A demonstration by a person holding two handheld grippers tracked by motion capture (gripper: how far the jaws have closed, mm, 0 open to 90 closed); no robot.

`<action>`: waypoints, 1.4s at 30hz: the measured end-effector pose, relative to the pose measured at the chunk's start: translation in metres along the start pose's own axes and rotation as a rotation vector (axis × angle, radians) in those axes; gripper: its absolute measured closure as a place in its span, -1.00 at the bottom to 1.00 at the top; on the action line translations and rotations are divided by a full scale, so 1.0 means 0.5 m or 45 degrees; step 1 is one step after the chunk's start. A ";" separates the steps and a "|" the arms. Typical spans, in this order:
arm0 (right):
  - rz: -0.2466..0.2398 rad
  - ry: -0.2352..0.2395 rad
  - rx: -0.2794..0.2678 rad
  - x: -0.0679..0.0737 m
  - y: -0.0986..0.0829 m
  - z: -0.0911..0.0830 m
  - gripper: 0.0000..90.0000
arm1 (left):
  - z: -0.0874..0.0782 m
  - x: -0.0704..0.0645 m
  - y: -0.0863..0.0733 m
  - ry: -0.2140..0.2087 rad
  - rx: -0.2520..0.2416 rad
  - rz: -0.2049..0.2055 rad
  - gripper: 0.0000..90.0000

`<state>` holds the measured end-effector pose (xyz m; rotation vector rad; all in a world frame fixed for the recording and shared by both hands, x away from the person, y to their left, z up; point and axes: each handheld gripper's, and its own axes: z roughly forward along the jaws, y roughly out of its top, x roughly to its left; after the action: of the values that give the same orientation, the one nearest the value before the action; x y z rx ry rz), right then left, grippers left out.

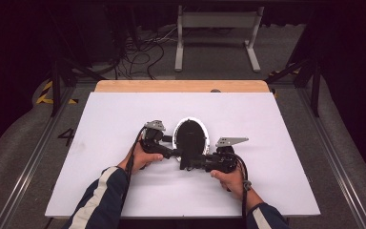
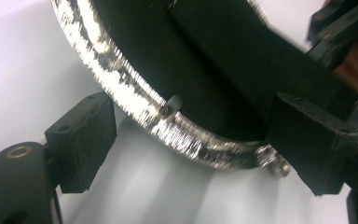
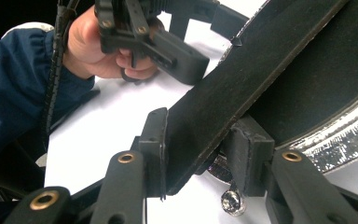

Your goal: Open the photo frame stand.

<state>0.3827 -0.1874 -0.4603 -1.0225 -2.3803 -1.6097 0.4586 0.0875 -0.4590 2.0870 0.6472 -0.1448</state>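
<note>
A round black pan point(image 1: 191, 135) with a shiny silver rim point(image 2: 135, 95) lies mid-table, its flat black handle point(image 3: 242, 88) pointing toward the person. My right gripper point(image 3: 200, 156) is shut on that handle, one pad point(image 3: 154, 149) pressed to each flat side; in the high view the right gripper point(image 1: 190, 162) comes in from the right. My left gripper point(image 2: 198, 144) is open, its pads point(image 2: 81, 140) spread wide either side of the rim by the handle's base, clear of it. From above, the left gripper point(image 1: 171, 151) reaches in from the pan's left.
The white table top point(image 1: 124, 119) has a wooden strip point(image 1: 181, 86) along its far edge. Beyond it are a white stand point(image 1: 217, 33) and loose cables point(image 1: 143, 52) on the floor. A screw point(image 3: 230, 201) sits under the handle's base.
</note>
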 end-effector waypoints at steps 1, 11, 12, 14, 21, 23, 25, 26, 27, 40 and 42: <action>-0.002 0.003 0.001 -0.001 -0.001 -0.001 0.38 | -0.001 -0.001 0.003 0.007 0.001 0.009 -0.65; -0.046 0.005 0.044 0.003 -0.001 -0.007 0.39 | -0.025 -0.004 0.002 -0.065 -0.110 -0.006 -0.45; -0.046 0.005 0.044 0.003 -0.001 -0.007 0.39 | -0.025 -0.004 0.002 -0.065 -0.110 -0.006 -0.44; -0.054 -0.011 0.059 0.004 -0.002 -0.007 0.39 | -0.035 -0.008 0.002 -0.094 -0.158 -0.012 -0.41; -0.060 -0.066 0.076 0.004 -0.004 -0.003 0.47 | -0.046 -0.027 0.006 -0.104 -0.167 0.071 -0.25; -0.063 -0.074 0.077 0.005 -0.004 -0.003 0.49 | -0.046 -0.029 0.007 -0.096 -0.168 0.072 -0.19; -0.067 -0.088 0.075 0.006 -0.004 -0.003 0.52 | -0.046 -0.030 0.008 -0.095 -0.162 0.087 -0.09; -0.067 -0.090 0.074 0.006 -0.004 -0.003 0.52 | -0.046 -0.031 0.008 -0.085 -0.157 0.088 -0.07; -0.067 -0.090 0.074 0.006 -0.004 -0.003 0.52 | -0.046 -0.031 0.008 -0.085 -0.157 0.088 -0.06; -0.068 -0.110 0.060 0.006 -0.005 -0.007 0.63 | -0.048 -0.054 0.006 0.001 -0.113 0.208 0.48; -0.072 -0.118 0.055 0.006 -0.003 -0.009 0.67 | -0.050 -0.061 0.009 0.024 -0.114 0.239 0.50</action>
<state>0.3782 -0.1904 -0.4582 -1.0532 -2.5138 -1.5546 0.4313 0.0935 -0.4309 2.0521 0.4574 0.0102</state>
